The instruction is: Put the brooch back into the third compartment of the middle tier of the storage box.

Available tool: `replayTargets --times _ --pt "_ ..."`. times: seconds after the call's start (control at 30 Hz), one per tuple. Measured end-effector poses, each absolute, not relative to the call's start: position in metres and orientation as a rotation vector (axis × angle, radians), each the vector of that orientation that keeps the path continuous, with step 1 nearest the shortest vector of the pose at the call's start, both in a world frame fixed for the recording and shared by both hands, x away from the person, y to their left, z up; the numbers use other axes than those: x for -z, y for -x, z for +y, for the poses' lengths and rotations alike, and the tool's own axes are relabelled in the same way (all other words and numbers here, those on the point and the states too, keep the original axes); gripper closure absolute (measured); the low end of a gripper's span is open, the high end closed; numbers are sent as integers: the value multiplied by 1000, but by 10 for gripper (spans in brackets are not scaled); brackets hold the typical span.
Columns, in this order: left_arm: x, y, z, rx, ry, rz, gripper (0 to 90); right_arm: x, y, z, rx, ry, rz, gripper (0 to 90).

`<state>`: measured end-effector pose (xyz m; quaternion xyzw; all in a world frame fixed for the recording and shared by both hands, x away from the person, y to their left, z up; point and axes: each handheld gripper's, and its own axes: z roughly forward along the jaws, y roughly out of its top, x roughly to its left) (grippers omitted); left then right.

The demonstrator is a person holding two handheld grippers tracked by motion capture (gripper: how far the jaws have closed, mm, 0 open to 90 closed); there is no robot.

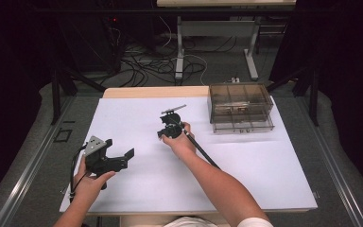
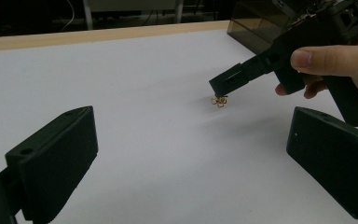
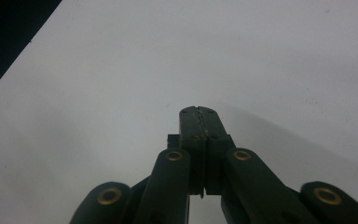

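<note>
Nearest you, your left gripper [image 1: 123,158] rests on the white sheet [image 1: 246,175], jaws spread wide and empty; further out, your right gripper [image 2: 221,91] is pinched tight on the small gold ring cluster [image 2: 219,101] touching mid-sheet; beyond, the smoky drawer box [image 1: 240,108] sits far right
</note>
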<state>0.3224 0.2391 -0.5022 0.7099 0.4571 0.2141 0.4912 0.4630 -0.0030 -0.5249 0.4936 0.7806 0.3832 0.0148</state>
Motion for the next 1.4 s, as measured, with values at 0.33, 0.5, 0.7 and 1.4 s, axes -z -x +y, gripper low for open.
replayTargets --times 0.33,0.5,0.7,1.4 --pt "502 -323 239 -520 -1726 1108 23 519 -464 -9 -1192 -1548 2405 900" --pt "502 -323 239 -525 -1731 1105 24 514 -465 -13 -1190 -1554 2393 900" --pt "502 -322 239 -526 -1732 1107 25 509 -467 -19 -1199 -1569 2376 900" --pt "502 -323 239 -523 -1731 1108 36 492 -464 -33 -1208 -1549 2348 900"
